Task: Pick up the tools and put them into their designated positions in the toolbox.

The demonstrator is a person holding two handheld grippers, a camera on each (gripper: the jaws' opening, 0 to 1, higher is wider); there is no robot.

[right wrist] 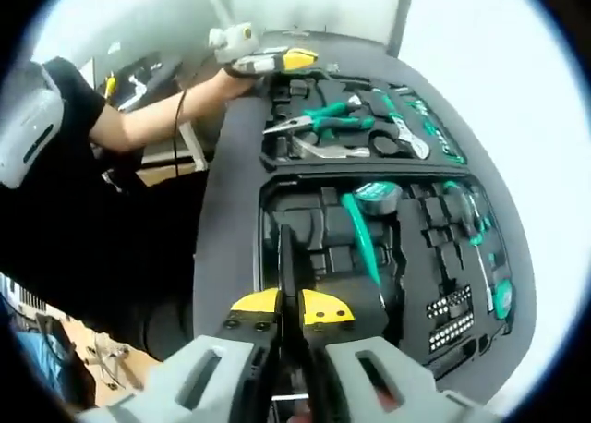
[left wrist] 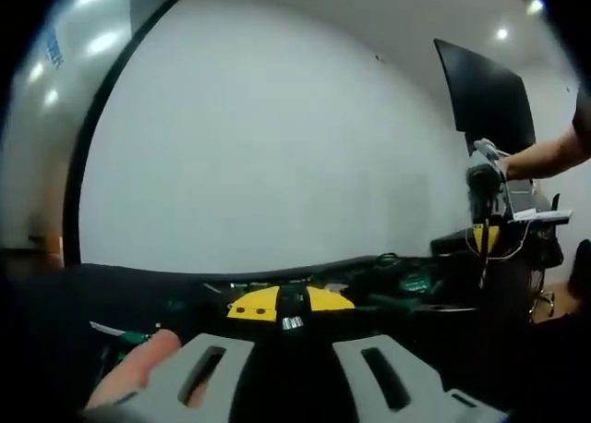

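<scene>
An open toolbox (right wrist: 270,175) with black foam lies on the dark table (right wrist: 226,229). In it rest green-handled pliers (right wrist: 319,118), a wrench (right wrist: 408,142), a tape roll (right wrist: 379,194) and a green screwdriver (right wrist: 362,243). My right gripper (right wrist: 288,308) hangs over the near half, yellow tips shut on a slim black tool (right wrist: 286,257). The right gripper (left wrist: 484,234) also shows high at the right of the left gripper view, the tool dangling below it. My left gripper (left wrist: 291,303) sits low at table height, tips pinched on a small black piece. The left gripper (right wrist: 300,60) is at the toolbox's far corner.
A person's arm (right wrist: 157,114) reaches in from the left beyond the table edge. Floor and cables (right wrist: 97,354) lie below that edge. A black screen (left wrist: 485,90) hangs on the white wall, with a chair (left wrist: 554,257) under it.
</scene>
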